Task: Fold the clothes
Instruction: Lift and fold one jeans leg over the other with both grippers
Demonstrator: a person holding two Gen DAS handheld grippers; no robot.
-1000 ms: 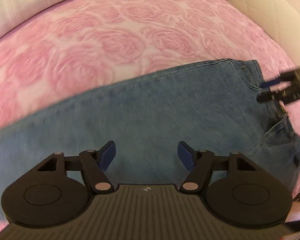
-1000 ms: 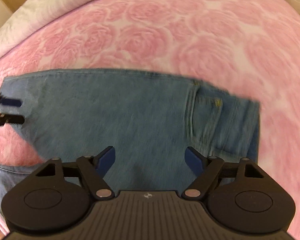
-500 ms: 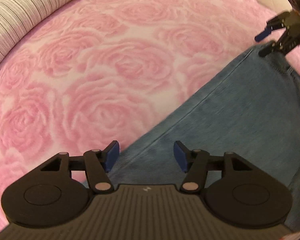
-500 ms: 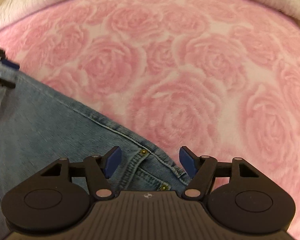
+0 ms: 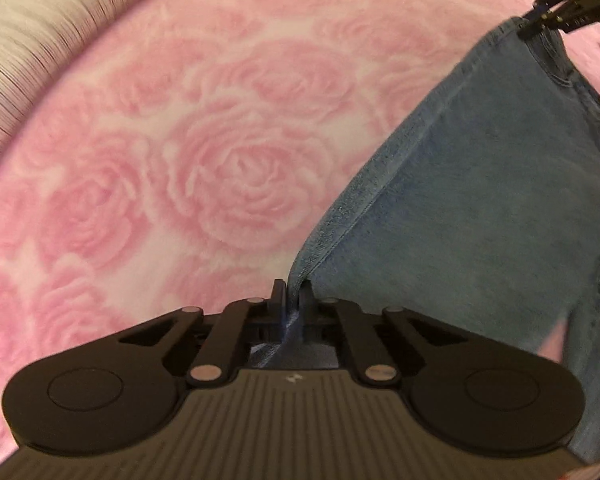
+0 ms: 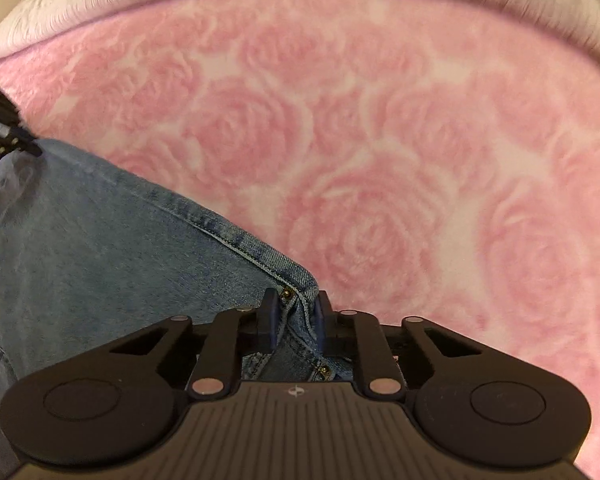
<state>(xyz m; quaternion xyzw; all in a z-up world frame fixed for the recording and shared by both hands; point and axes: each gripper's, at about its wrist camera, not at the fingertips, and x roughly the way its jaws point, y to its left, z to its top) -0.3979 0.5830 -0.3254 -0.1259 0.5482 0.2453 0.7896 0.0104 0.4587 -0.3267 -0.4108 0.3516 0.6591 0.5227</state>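
Open pink rose blanket (image 6: 400,184) ahead, pale bedding ridge (image 6: 259,4) bordering far edge, jeans (image 5: 480,208) spanning between.

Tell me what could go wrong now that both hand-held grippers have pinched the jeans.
The left hand-held gripper pinches only the jeans edge; it may slip. The right hand-held gripper bites bunched fabric by a rivet, so its hold may be uneven. The jeans could drag on the pink blanket.
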